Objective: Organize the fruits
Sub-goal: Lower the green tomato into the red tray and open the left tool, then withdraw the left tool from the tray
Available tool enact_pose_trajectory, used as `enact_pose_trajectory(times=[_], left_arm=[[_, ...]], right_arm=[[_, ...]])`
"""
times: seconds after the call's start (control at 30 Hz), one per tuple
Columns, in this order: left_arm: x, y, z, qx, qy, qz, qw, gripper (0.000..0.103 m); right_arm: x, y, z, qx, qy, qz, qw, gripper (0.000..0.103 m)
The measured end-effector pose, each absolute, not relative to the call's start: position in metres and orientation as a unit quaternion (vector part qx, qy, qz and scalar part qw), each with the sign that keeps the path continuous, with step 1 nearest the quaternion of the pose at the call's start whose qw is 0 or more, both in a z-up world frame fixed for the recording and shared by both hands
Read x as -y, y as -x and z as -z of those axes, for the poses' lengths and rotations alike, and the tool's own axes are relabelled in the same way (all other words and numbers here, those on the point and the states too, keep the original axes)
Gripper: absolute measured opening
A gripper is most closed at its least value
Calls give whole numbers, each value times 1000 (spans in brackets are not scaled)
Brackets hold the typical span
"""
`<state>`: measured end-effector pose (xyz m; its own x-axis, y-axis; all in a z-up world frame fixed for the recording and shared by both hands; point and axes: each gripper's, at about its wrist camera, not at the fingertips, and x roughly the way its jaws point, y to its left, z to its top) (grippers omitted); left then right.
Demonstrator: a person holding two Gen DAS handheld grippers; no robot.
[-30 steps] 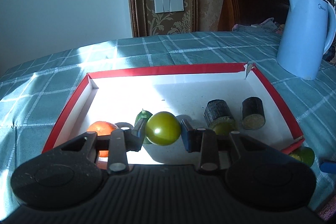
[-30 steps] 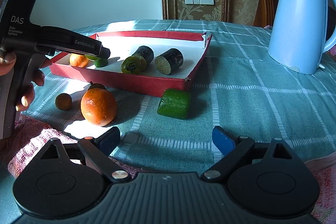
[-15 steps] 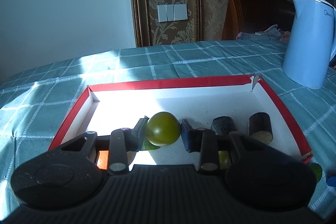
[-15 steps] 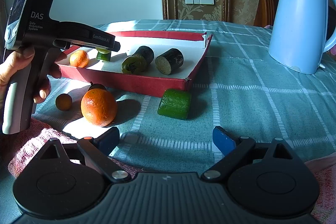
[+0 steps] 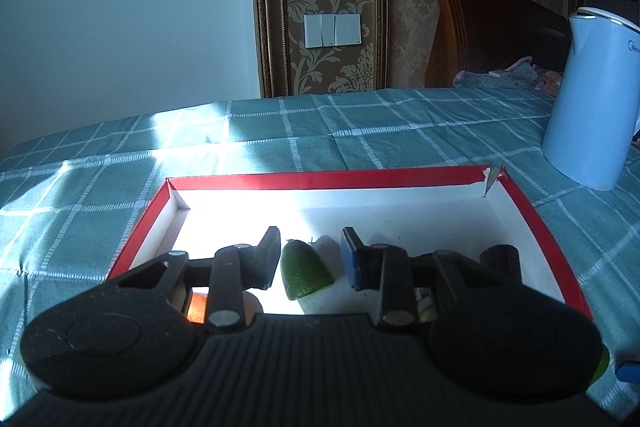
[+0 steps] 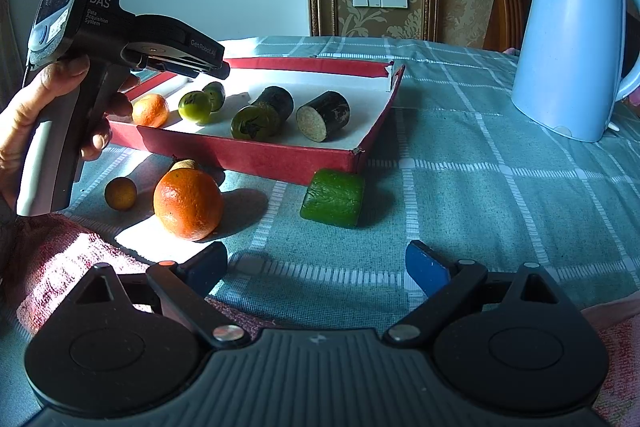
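**Fruit in and beside the red tray**

The red tray (image 6: 256, 155) with its white floor is the landmark, sitting on a bench covered in a teal checked cloth (image 6: 500, 195). Inside the tray, from its left end, lie a small orange (image 6: 150, 110), a round green fruit (image 6: 195, 106) with a green wedge (image 6: 215, 95) just behind it, then a dark green fruit (image 6: 252, 123) touching a dark cylinder piece (image 6: 276, 101), and a second dark cylinder piece (image 6: 325, 115) lying on its side with its pale cut face toward the front wall.

In front of the tray, on the cloth, a large orange (image 6: 188, 204) sits near a small round brown fruit (image 6: 120, 192); a green cut block (image 6: 333, 198) lies just beside the tray's front right corner. A pale blue kettle (image 6: 572, 39) stands well apart, to the right of the tray.

The left gripper (image 6: 218, 71), held in a hand (image 6: 44, 115), hangs above the tray's left end. Its own camera shows its fingers (image 5: 267, 259) apart and holding nothing, with the green wedge (image 5: 305, 270) lying on the tray floor between them.

The right gripper (image 6: 316, 267) is low over the cloth in front of the tray, its fingers (image 6: 426, 269) wide apart with nothing between them.
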<state>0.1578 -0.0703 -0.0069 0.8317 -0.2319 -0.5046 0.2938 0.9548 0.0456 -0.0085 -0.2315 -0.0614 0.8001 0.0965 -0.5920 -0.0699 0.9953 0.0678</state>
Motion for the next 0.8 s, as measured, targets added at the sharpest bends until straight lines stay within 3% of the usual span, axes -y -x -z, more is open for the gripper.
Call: enact_pose_trajectory(times=[0.57,0.67,0.73,0.8], left_arm=[[64,-138,21,-274,-61,139,950,31],[61,-133,20,-272,-57,136,951,40],[61,-128,19,-265,-59,125,954,51],[61,-124,18,-256,-67,117,957,54]], right_arm=[[232,9,61,-313,-22,-44,948,97],[231,9,61,-313,-22,-44,948,97],[231,9,61,-313,-22,-44,948,97],[231,9,61,-313,-22,-44,948,97]])
